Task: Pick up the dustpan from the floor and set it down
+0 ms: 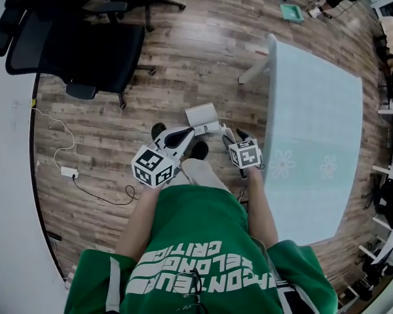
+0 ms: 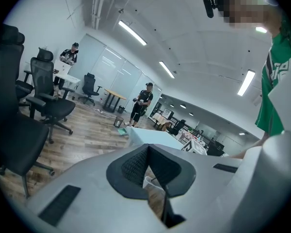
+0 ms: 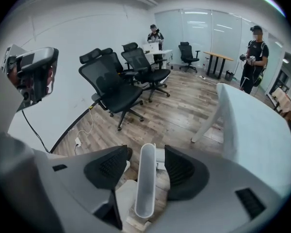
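The white dustpan [image 1: 201, 116] stands on the wooden floor just ahead of the person's feet. Its long pale handle [image 3: 146, 183] rises between the jaws of my right gripper [image 3: 145, 171], which points steeply down. Both black pads [image 3: 182, 171] stand clear of the handle on either side, so that gripper [image 1: 234, 136] is open. My left gripper [image 1: 188, 131] hovers just left of the dustpan, pointing toward it. In the left gripper view its jaws [image 2: 146, 149] meet at the tips with nothing between them, and a bit of white shows below them.
A pale table [image 1: 314, 142] runs close along the right, its leg [image 1: 252, 70] beyond the dustpan. Black office chairs [image 1: 85, 51] stand to the far left. A power strip with cable [image 1: 69, 172] lies by the left wall. The person's shoes [image 1: 198, 150] are beside the dustpan.
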Available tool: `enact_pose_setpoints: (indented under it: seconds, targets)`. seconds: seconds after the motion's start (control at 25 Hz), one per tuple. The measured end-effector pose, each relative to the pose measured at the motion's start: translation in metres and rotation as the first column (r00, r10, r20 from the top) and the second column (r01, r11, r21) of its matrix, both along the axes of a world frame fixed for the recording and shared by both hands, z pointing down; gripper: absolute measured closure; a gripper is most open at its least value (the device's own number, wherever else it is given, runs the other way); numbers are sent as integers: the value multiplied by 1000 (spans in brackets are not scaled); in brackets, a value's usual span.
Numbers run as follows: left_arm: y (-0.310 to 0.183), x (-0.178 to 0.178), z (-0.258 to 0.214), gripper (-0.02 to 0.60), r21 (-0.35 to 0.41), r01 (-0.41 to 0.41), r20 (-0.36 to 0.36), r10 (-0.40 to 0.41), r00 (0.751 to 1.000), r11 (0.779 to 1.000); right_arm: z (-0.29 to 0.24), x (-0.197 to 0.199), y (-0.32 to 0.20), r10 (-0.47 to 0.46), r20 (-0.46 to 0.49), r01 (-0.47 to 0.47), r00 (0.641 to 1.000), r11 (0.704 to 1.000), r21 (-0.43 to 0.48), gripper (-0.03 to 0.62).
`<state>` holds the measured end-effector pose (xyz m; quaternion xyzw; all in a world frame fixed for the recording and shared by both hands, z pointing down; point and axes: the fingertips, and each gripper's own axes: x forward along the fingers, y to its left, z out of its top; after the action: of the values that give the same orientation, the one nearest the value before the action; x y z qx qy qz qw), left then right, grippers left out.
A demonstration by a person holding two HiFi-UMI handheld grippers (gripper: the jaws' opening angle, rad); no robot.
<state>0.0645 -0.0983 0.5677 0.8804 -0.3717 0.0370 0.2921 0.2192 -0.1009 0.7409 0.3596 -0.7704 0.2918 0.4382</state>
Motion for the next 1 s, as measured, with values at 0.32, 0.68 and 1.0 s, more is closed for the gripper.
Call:
enact_pose_setpoints:
  seconds: [0.32, 0.68, 1.0]
  targets:
    - [-6, -16, -1, 580, -5, 32, -6, -32, 999, 999, 49, -12, -9, -85, -134, 62, 987, 984, -168, 349]
    - [-14, -48, 3, 580, -21, 69, -7, -69, 998, 997, 112, -15, -3, -141, -210, 63, 967, 938, -342, 351]
    - [-18, -76, 9, 580, -32, 85, 23, -84, 996, 996, 118, -19, -6, -125, -242, 36, 962, 939, -341, 406]
